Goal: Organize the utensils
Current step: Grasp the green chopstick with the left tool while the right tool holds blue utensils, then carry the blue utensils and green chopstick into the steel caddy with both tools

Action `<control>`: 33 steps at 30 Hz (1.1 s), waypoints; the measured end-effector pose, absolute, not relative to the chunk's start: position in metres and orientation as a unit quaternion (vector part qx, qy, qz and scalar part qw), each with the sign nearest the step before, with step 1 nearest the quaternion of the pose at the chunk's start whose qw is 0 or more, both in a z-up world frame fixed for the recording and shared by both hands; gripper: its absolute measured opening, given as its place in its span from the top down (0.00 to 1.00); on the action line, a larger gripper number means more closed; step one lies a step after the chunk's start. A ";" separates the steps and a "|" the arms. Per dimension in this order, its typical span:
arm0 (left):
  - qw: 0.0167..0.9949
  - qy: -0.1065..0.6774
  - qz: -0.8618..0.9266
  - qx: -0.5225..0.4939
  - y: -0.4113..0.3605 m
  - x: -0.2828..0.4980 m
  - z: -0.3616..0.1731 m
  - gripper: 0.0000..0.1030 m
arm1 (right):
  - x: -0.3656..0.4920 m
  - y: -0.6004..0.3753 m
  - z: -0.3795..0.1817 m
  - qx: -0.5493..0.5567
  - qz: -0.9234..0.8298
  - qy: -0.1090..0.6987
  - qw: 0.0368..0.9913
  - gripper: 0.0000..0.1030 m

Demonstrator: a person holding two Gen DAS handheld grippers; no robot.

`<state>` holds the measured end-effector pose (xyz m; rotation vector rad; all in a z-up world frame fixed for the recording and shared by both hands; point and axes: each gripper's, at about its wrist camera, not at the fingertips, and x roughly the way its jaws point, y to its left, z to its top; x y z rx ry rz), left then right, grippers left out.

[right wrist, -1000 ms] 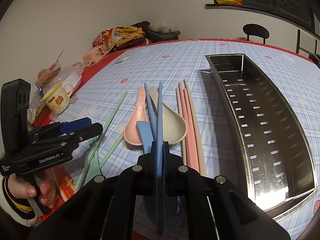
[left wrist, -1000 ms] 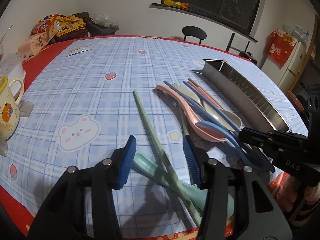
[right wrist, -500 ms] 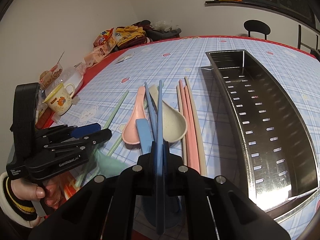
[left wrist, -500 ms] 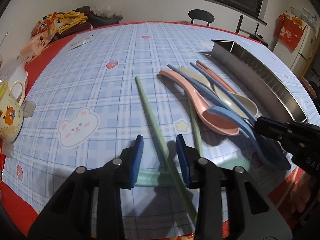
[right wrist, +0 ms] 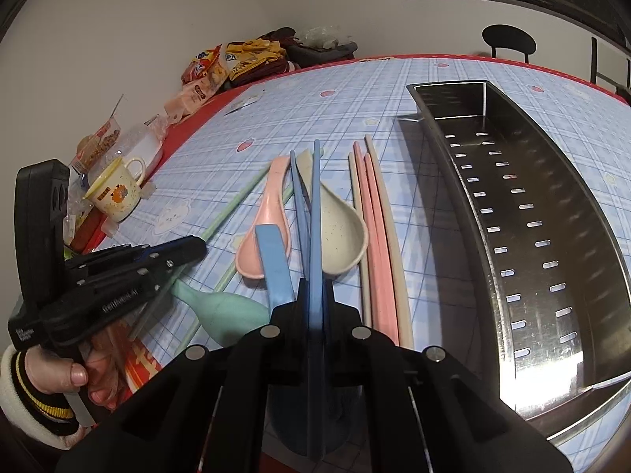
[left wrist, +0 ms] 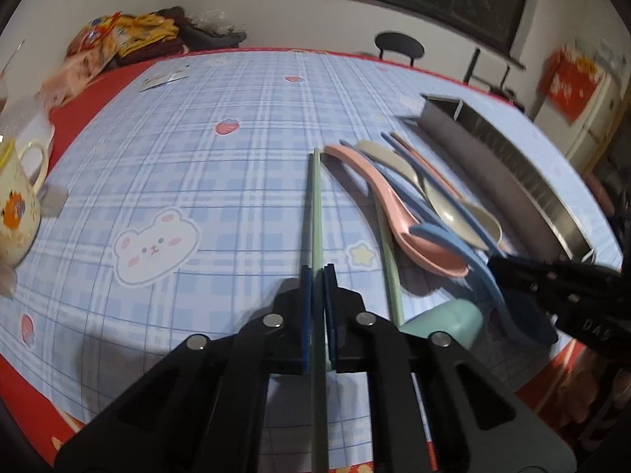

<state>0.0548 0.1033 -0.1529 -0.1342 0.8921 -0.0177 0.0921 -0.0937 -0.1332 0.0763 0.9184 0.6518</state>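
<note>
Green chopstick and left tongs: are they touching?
Touching. The left wrist view shows the left tongs shut on the green chopstick, both pads pressed against it.

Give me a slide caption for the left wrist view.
Left gripper shut on a green chopstick, colored spoons and steel tray to its right.

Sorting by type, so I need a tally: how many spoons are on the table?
4: a pink spoon and a beige spoon side by side, a blue spoon overlapping the pink one, and a green spoon nearest the table edge. More may hide under the hand-held grippers.
</note>
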 end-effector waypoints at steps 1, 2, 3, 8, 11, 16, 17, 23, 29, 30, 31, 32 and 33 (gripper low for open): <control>0.900 0.429 -0.008 -0.075 0.107 0.054 -0.153 0.90 | 0.092 -0.094 -0.133 0.037 0.309 0.434 0.846 0.93; 0.901 0.426 -0.009 -0.079 0.108 0.053 -0.152 0.90 | 0.091 -0.095 -0.132 0.038 0.309 0.430 0.848 0.93; 0.902 0.423 -0.010 -0.083 0.109 0.052 -0.151 0.90 | 0.090 -0.096 -0.130 0.040 0.310 0.425 0.850 0.94; 0.909 0.407 -0.007 -0.091 0.110 0.047 -0.147 0.90 | 0.086 -0.099 -0.125 0.046 0.315 0.404 0.858 0.94; 0.911 0.400 -0.003 -0.099 0.113 0.045 -0.145 0.90 | 0.085 -0.099 -0.123 0.047 0.316 0.399 0.859 0.94; 0.917 0.385 0.004 -0.100 0.114 0.041 -0.141 0.90 | 0.085 -0.101 -0.123 0.050 0.314 0.395 0.862 0.94; 0.919 0.382 0.005 -0.100 0.114 0.040 -0.140 0.90 | 0.085 -0.102 -0.123 0.051 0.314 0.395 0.862 0.94; 0.922 0.372 0.009 -0.105 0.117 0.037 -0.137 0.90 | 0.085 -0.104 -0.122 0.058 0.315 0.389 0.864 0.94; 0.924 0.366 0.021 -0.107 0.119 0.036 -0.135 0.90 | 0.084 -0.110 -0.120 0.071 0.320 0.383 0.864 0.94; 0.925 0.365 0.029 -0.102 0.119 0.035 -0.133 0.90 | 0.085 -0.111 -0.120 0.073 0.319 0.383 0.863 0.94; 0.926 0.365 0.033 -0.096 0.119 0.034 -0.131 0.90 | 0.085 -0.112 -0.120 0.077 0.319 0.384 0.863 0.94; 0.926 0.365 0.038 -0.092 0.119 0.035 -0.129 0.90 | 0.085 -0.114 -0.120 0.081 0.320 0.385 0.862 0.94; 0.926 0.364 0.041 -0.093 0.120 0.035 -0.126 0.90 | 0.085 -0.117 -0.119 0.089 0.321 0.386 0.860 0.94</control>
